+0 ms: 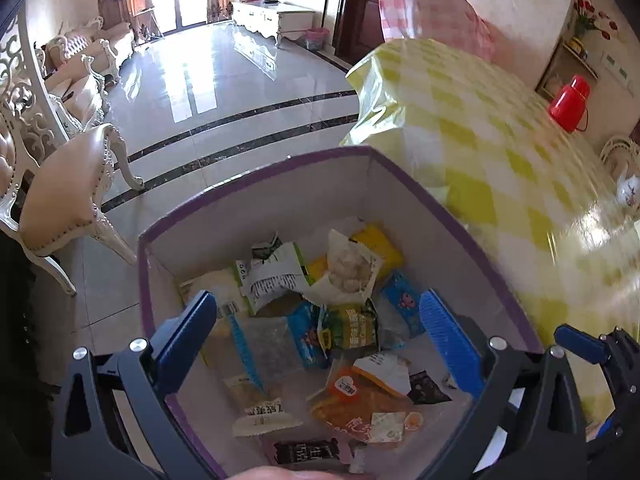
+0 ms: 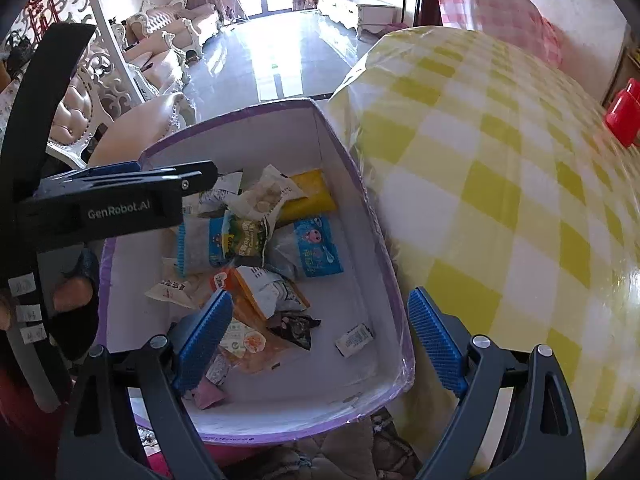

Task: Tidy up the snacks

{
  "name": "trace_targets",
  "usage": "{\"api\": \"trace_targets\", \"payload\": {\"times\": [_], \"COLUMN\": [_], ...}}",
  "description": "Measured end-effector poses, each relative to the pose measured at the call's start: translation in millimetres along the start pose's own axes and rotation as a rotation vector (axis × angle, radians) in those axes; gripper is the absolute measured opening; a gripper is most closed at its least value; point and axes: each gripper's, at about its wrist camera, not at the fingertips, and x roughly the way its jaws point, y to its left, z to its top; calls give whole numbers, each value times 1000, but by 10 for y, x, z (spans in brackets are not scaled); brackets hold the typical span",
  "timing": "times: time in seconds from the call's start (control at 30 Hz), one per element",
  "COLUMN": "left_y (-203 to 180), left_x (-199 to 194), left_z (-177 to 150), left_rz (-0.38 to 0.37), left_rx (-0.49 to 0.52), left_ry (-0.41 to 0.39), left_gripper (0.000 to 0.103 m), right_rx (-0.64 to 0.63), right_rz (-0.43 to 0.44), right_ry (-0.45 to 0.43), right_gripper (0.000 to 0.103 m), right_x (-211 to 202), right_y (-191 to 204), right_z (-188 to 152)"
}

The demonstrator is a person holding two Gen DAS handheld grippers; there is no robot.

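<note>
A purple-rimmed white box (image 1: pixel 256 176) (image 2: pixel 384 280) stands beside the table and holds several snack packets: a yellow one (image 2: pixel 308 196), a blue one (image 2: pixel 316 248), a green one (image 1: pixel 352 326), an orange one (image 1: pixel 360 404). My left gripper (image 1: pixel 320 328) is open and empty above the box. It shows from the side in the right wrist view (image 2: pixel 120 196). My right gripper (image 2: pixel 320 340) is open and empty, its left finger over the box, its right finger over the table edge.
A round table with a yellow checked cloth (image 2: pixel 500 184) lies right of the box. A red flask (image 1: pixel 570 102) and a white teapot (image 1: pixel 628 192) stand on it. A cream chair (image 1: pixel 68 188) stands left, on glossy tiled floor.
</note>
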Motion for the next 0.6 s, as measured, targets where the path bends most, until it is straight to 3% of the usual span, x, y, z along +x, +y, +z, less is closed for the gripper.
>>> {"api": "trace_targets", "payload": {"times": [0.6], "left_y": [-123], "left_x": [85], "left_z": [-62], "left_rz": [5], "left_rx": [39], "left_ry": [27], "left_gripper": [102], "right_rx": [5], "right_rz": [0], "right_ry": [24], "right_gripper": [87], "right_x": [128], "right_y": [38], "right_z": [-38]}}
